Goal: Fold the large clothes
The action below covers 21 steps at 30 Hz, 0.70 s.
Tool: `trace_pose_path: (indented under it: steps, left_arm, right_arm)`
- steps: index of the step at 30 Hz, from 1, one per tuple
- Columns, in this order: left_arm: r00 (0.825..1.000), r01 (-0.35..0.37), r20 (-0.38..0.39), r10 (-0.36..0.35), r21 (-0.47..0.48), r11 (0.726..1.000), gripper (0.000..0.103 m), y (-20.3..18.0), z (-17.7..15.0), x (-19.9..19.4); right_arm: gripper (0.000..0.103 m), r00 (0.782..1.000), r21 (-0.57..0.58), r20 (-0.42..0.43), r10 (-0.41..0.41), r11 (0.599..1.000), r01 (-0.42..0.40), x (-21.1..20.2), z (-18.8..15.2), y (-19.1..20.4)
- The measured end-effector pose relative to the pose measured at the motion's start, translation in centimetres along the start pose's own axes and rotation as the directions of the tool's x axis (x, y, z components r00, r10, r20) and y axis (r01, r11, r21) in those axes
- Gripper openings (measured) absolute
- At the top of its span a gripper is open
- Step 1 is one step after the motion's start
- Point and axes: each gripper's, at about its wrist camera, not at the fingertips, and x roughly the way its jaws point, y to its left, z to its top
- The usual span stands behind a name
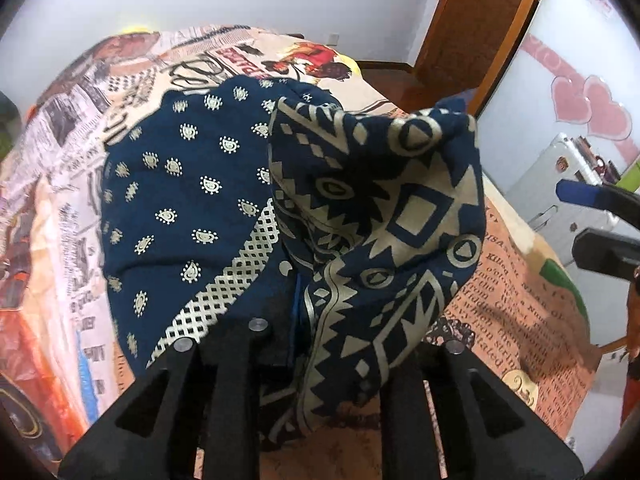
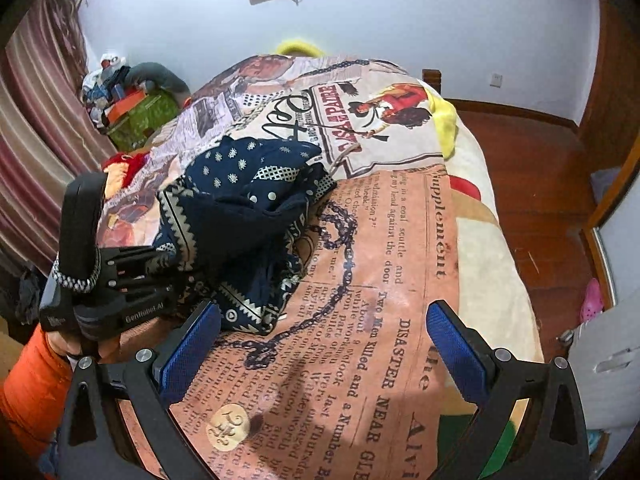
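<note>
Looking down both cameras, I see the navy patterned garment (image 2: 248, 216) bunched at centre left of the right wrist view, on the newspaper-print bedspread (image 2: 384, 264). My left gripper (image 1: 296, 304) is buried in the cloth, which drapes over its fingers; I cannot tell whether it grips. My right gripper (image 2: 324, 344) stands wide open at lower centre, holding nothing.

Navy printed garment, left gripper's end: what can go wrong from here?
1. The navy printed garment drapes over the left gripper, hiding the pads; a weak pinch could slip.
2. It lies bunched on the printed blanket, so creases may get folded in.
3. The right gripper is open and holds nothing.
</note>
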Motion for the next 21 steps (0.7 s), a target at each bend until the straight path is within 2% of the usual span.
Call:
trace_pose_path:
  steps: [4, 7, 8, 12, 17, 21]
  left_arm:
    - [0.999, -0.033, 0.017, 0.032, 0.004, 0.999, 0.025, -0.2, -0.7, -1.4]
    - [0.999, 0.022, 0.028, -0.023, 0.024, 0.999, 0.049, -0.4, -1.5, -2.6]
    - [0.999, 0.034, 0.034, -0.035, 0.038, 0.999, 0.053, -0.6, -1.8, -3.2]
    - [0.999, 0.026, 0.039, -0.029, 0.076, 0.997, 0.053, -1.0, -3.1, -5.2]
    - [0.996, 0.050, 0.069, -0.050, 0.001, 0.999, 0.055, 1.3, -3.8, -8.5]
    - [0.991, 0.001, 0.137, 0.007, -0.061, 0.998, 0.063, 4.1, -3.0, -10.5]
  right_arm:
    - [0.103, 1.000, -0.014, 0.012, 0.001, 1.000, -0.001, -0.4, 0.1, 0.5]
    - [0.103, 1.000, -0.028, 0.026, -0.003, 1.000, 0.004, -0.8, 0.4, 0.8]
    - [0.103, 1.000, -0.029, 0.031, -0.003, 1.000, 0.003, -0.9, 0.4, 0.9]
    - [0.103, 0.999, -0.032, 0.047, 0.007, 0.999, -0.005, -1.3, 0.9, 1.2]
    - [0.103, 0.998, -0.060, 0.063, 0.026, 0.998, -0.022, -1.3, 1.9, 2.5]
    - [0.103, 0.996, -0.099, 0.077, 0.047, 0.994, -0.039, -1.0, 3.1, 4.2]
